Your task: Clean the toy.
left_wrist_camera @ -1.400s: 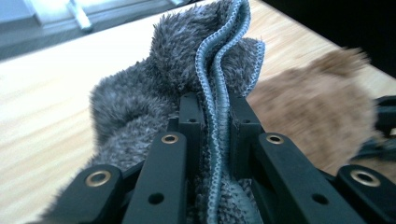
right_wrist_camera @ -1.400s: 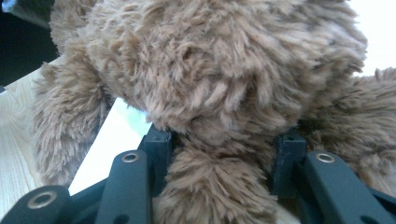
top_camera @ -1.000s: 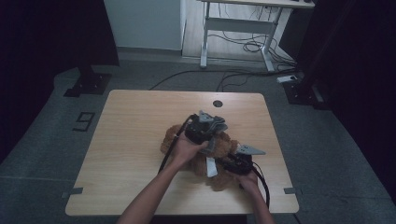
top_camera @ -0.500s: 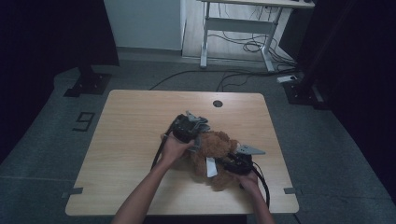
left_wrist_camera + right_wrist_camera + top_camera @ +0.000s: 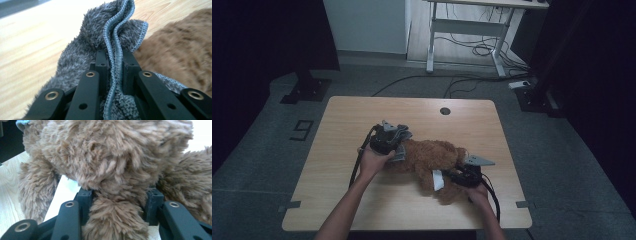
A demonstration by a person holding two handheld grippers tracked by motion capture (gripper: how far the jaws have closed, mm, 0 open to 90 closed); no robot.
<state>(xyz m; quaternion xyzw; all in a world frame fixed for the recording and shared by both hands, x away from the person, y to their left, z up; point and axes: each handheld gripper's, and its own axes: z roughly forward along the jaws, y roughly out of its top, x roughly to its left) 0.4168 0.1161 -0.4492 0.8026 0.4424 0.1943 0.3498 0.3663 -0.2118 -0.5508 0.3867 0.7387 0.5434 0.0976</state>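
A brown plush bear (image 5: 432, 157) lies on the wooden table (image 5: 362, 115). At the bear's left end my left gripper (image 5: 396, 146) is shut on a grey fuzzy cloth (image 5: 401, 134). The left gripper view has the cloth's blue stitched edge (image 5: 113, 45) pinched between the jaws of the left gripper (image 5: 115, 56), with the bear's fur (image 5: 180, 50) just to the right. My right gripper (image 5: 457, 176) is at the bear's right end. In the right gripper view the right gripper (image 5: 118, 195) is shut on a furry limb of the bear (image 5: 112, 152).
A white tag (image 5: 438, 180) hangs from the bear's near side. A round cable hole (image 5: 444, 110) sits near the table's far edge. A white desk frame (image 5: 467, 30) and floor cables stand beyond the table.
My left hand has carried the grey cloth leftward, from over the bear's middle to its left end. The right hand and the bear have stayed put.
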